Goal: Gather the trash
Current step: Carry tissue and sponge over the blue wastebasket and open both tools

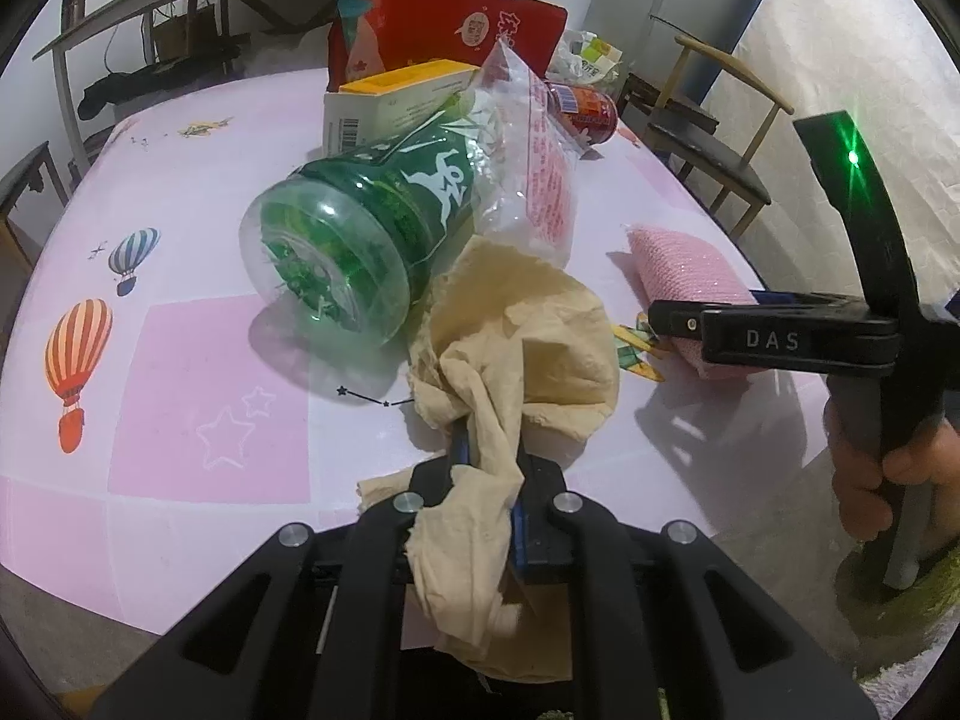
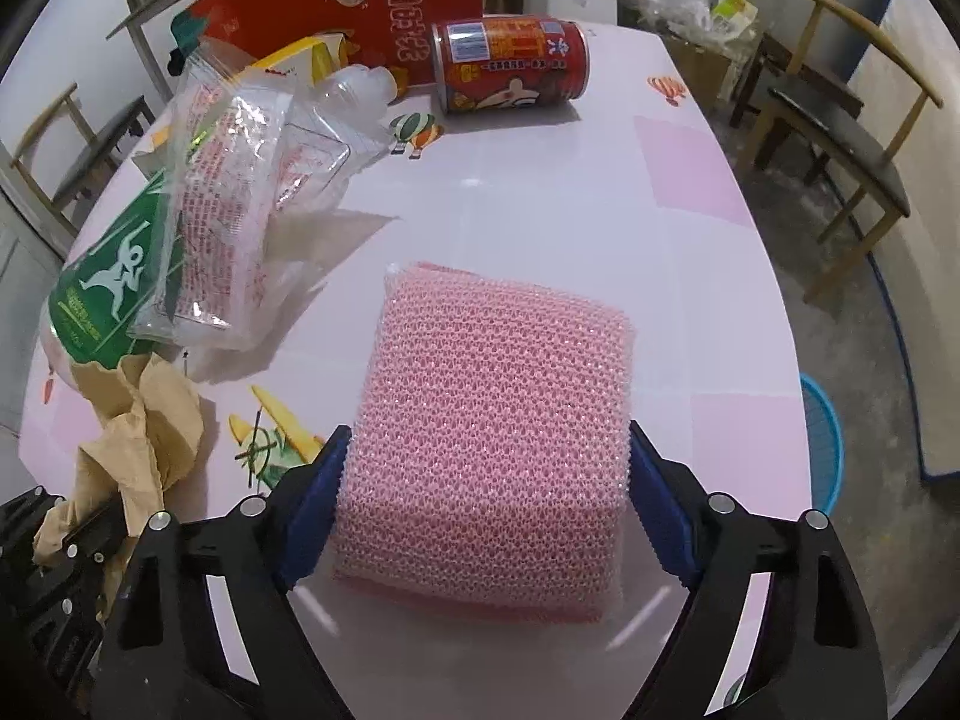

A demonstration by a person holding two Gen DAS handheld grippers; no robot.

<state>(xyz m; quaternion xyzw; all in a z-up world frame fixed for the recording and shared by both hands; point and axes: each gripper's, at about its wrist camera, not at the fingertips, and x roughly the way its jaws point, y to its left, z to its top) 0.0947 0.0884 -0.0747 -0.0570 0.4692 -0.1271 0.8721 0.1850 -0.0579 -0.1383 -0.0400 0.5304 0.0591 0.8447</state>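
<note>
My left gripper (image 1: 486, 468) is shut on a crumpled beige paper napkin (image 1: 528, 336) that lies on the pink table (image 1: 210, 372). The napkin also shows in the right wrist view (image 2: 138, 420). My right gripper (image 2: 489, 480) is shut on a pink mesh scouring sponge (image 2: 492, 432), its blue pads pressing both sides. The sponge also shows in the left wrist view (image 1: 678, 270), with the right gripper (image 1: 666, 324) on it. A green plastic bottle (image 1: 360, 228) lies on its side behind the napkin, with a clear printed plastic bag (image 1: 534, 174) over it.
A red drink can (image 2: 510, 66) lies on its side at the far end of the table (image 2: 540, 192). A red bag (image 1: 456, 30) and a yellow-white carton (image 1: 396, 102) stand behind the bottle. A blue basket (image 2: 825, 450) sits on the floor at right, near wooden chairs (image 2: 840, 138).
</note>
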